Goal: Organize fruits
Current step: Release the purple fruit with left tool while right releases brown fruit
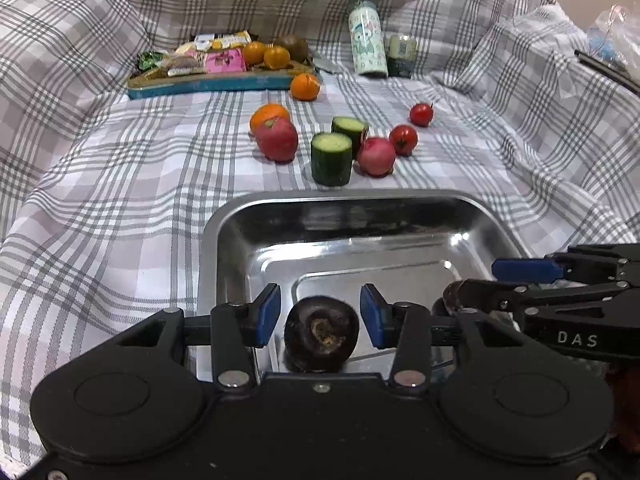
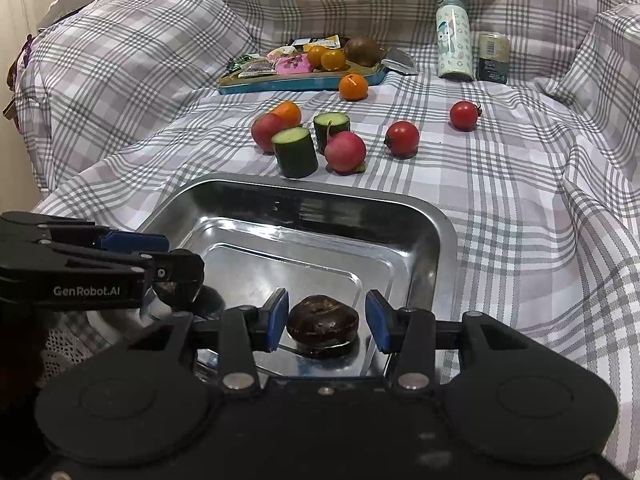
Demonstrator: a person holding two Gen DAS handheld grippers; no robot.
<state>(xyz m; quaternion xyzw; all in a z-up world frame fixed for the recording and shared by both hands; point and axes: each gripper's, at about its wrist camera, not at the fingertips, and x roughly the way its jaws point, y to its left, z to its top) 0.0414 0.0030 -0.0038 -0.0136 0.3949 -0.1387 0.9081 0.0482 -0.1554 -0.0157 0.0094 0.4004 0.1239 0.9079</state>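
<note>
Up close, two pairs of black tongs with blue pads hover over a shiny metal tray [image 1: 216, 240] that rests on a grey and white checked cloth [image 1: 100, 184].

From the left wrist view, the left tongs [image 1: 320, 314] stand wide apart. A dark brown water chestnut [image 1: 322, 334] lies on the tray floor between the pads, touching neither. To its right, the right tongs [image 1: 476, 280] reach in from the side. A second dark chestnut [image 1: 452, 298] sits at their tip, but whether they grip it is hard to tell from here.

From the right wrist view, the left tongs [image 2: 176, 256] enter from the left, and their opening cannot be judged from this side. The right tongs [image 2: 327, 320] are spread wide, with a dark chestnut [image 2: 323, 322] lying flat on the tray [image 2: 436, 248] between the pads, clear of both.

Beyond the tray, from left to right on the cloth: an orange [image 1: 269, 114] just behind a pink radish [image 1: 277, 138], two upright cucumber chunks [image 1: 331, 158], another radish [image 1: 376, 156], and two cherry tomatoes [image 1: 403, 139], set apart from each other.

Farther back, a blue tray [image 1: 208, 85] holds snack packets and small oranges, with one orange [image 1: 305, 86] beside its right end. A pale bottle [image 1: 368, 40] and a small jar [image 1: 402, 56] stand to the right.
</note>
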